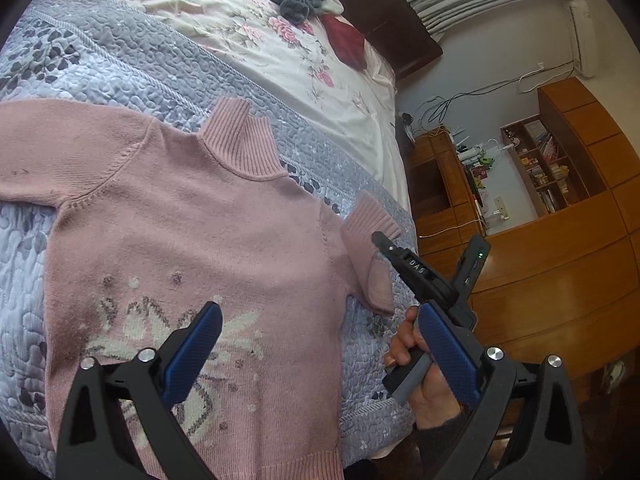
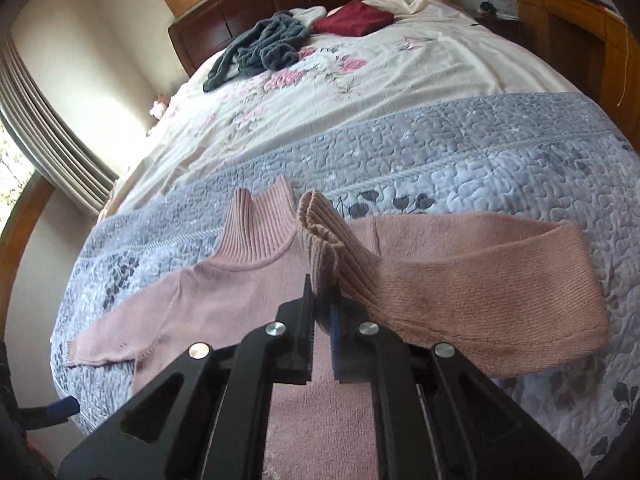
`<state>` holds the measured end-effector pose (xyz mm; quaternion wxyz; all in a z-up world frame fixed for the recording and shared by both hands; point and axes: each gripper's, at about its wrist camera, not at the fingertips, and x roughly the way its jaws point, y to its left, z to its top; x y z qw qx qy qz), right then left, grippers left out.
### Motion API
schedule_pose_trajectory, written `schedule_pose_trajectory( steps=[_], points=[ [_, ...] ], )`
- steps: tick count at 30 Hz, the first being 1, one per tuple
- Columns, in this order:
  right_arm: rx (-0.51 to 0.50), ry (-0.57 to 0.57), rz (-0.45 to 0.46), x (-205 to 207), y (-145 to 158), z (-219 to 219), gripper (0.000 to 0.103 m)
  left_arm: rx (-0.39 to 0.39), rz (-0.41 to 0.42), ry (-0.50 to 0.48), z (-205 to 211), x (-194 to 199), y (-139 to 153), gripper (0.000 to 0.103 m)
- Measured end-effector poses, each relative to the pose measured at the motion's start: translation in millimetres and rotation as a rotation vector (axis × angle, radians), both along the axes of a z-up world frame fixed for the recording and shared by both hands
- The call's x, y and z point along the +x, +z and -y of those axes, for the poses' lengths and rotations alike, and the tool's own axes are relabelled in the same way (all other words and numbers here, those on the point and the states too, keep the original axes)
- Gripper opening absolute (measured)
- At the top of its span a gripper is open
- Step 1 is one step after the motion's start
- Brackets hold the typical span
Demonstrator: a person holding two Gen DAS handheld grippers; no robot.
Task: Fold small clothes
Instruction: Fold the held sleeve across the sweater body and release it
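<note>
Pink sweater [image 1: 192, 220] lies flat, front up, on the grey-blue quilt [image 1: 120, 64] at the foot end of the bed; ribbed collar [image 1: 240, 140] points toward the headboard.

L wrist view: left gripper [image 1: 320, 356] hangs above the sweater's lower front, over the pale flower knit; jaws wide apart, nothing between the blue pads [image 1: 192, 356]. Same view shows the right gripper [image 1: 380, 240] from outside, at the bed's edge w/ its tip at the ribbed cuff [image 1: 370, 220] of the sweater's sleeve; sleeve is doubled back on itself near the body. A hand [image 1: 420, 376] in a dark sleeve holds that gripper's handle. Only this view shows the wooden cabinets and bookshelf [image 1: 548, 164] beyond the bed.

R wrist view: right gripper [image 2: 322, 304] is closed narrow on the cuff [image 2: 320, 236], cuff standing up between the fingers, just beside the collar [image 2: 256, 232]. Rest of the sleeve [image 2: 500, 280] loops out to the right over the quilt. Only this view shows the other sleeve [image 2: 120, 340] lying straight out to the left, and a bit of blue pad at the lower left edge.

Both views: grey garment [image 2: 260, 52] crumpled and dark red cloth [image 2: 352, 20] folded, on the floral sheet [image 2: 400, 76] near the headboard, well apart from the sweater.
</note>
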<state>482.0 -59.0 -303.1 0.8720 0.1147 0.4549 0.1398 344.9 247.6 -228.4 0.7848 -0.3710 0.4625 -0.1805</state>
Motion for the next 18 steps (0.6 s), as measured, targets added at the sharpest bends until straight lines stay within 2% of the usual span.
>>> schedule_pose_trajectory(
  steps=[2,4,7,8,11,16,18],
  points=[
    [-0.064,0.042,-0.029,-0.8,-29.0,-21.6,0.005,-0.024,-0.003,-0.036,8.5,21.3,-14.8,0.099],
    [-0.102,0.097,-0.080,-3.5,-56.7,-37.7,0.010,-0.057,-0.029,-0.062,17.1,43.0,-33.9,0.099],
    [-0.123,0.136,-0.087,-18.0,-75.4,-39.9,0.029,-0.156,-0.092,-0.107,34.2,75.0,-69.2,0.099],
    [-0.122,0.140,-0.075,-25.3,-74.0,-36.2,0.037,-0.179,-0.122,-0.112,40.3,84.8,-82.8,0.099],
    [-0.095,0.101,-0.041,-54.1,-56.3,-10.0,0.044,-0.221,-0.204,-0.131,60.1,113.4,-120.6,0.099],
    [-0.022,0.032,-0.036,-125.2,-34.6,46.1,0.045,-0.187,-0.312,-0.170,90.0,157.0,-168.2,0.099],
    [-0.023,-0.003,-0.040,-158.1,-33.5,64.7,0.047,-0.225,-0.332,-0.193,98.9,166.8,-180.1,0.099]
  ],
)
